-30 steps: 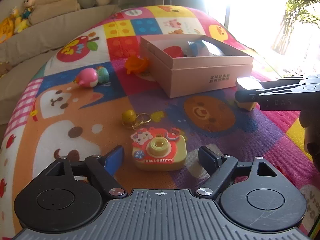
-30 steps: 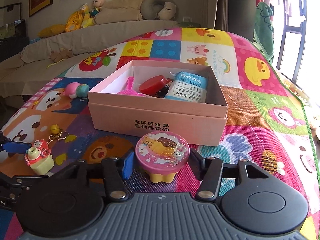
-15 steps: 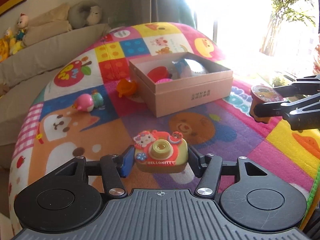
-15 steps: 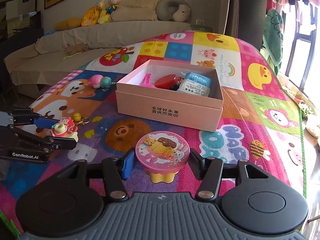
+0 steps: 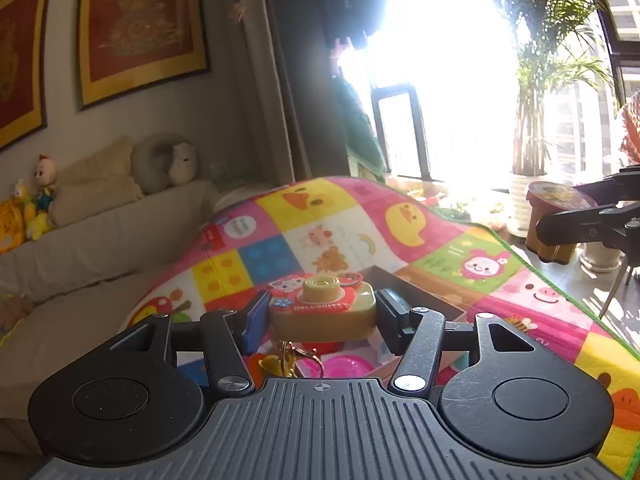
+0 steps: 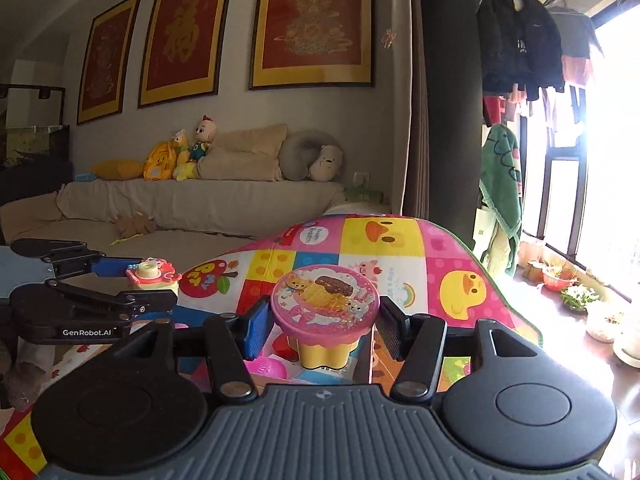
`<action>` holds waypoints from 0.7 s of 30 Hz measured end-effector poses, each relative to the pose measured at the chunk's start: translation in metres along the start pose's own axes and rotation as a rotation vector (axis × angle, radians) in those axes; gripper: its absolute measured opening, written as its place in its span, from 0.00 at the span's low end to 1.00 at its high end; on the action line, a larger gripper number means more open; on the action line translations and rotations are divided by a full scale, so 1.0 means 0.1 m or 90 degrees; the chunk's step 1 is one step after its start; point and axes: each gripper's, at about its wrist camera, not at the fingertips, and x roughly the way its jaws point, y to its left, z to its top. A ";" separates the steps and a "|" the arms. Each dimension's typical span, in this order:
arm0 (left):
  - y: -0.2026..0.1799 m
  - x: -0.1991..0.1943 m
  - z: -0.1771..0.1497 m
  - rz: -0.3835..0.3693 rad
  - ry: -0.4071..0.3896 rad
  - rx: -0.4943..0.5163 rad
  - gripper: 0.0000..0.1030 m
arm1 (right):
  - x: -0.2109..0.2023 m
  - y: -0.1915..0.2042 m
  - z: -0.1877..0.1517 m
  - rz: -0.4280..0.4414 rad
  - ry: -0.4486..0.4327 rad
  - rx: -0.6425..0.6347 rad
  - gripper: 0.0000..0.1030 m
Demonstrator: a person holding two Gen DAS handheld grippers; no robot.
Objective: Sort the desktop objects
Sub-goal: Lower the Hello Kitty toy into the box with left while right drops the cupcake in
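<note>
My left gripper (image 5: 322, 314) is shut on a yellow Hello Kitty toy camera (image 5: 323, 308), whose keychain (image 5: 280, 362) dangles below, over the pink box (image 5: 424, 296). My right gripper (image 6: 325, 322) is shut on a pink-lidded yellow cup toy (image 6: 325, 312), held above the pink box (image 6: 368, 356). Pink and red toys (image 5: 346, 365) show inside the box. The right gripper with the cup toy (image 5: 556, 220) shows at the right of the left wrist view. The left gripper with the camera (image 6: 150, 276) shows at the left of the right wrist view.
A colourful cartoon play mat (image 5: 320, 232) covers the table. A covered sofa (image 6: 192, 204) with plush toys stands behind. A window, a potted palm (image 5: 532, 120) and hanging clothes (image 6: 520, 40) are at the right.
Both grippers have risen and moved forward over the pink box, each carrying its toy. The left gripper closed on the camera a second ago and lifted it.
</note>
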 end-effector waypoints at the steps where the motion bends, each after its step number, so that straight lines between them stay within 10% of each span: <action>1: -0.03 0.14 0.01 -0.008 0.011 0.002 0.59 | 0.06 -0.02 -0.04 -0.002 0.011 0.004 0.54; 9: 0.09 1.03 0.18 -0.020 0.044 -0.071 0.65 | 0.42 -0.15 -0.20 -0.027 0.069 0.025 0.54; 21: 0.38 0.48 -1.05 0.031 0.155 -0.104 0.93 | 0.99 -0.09 -0.31 0.000 0.132 0.038 0.54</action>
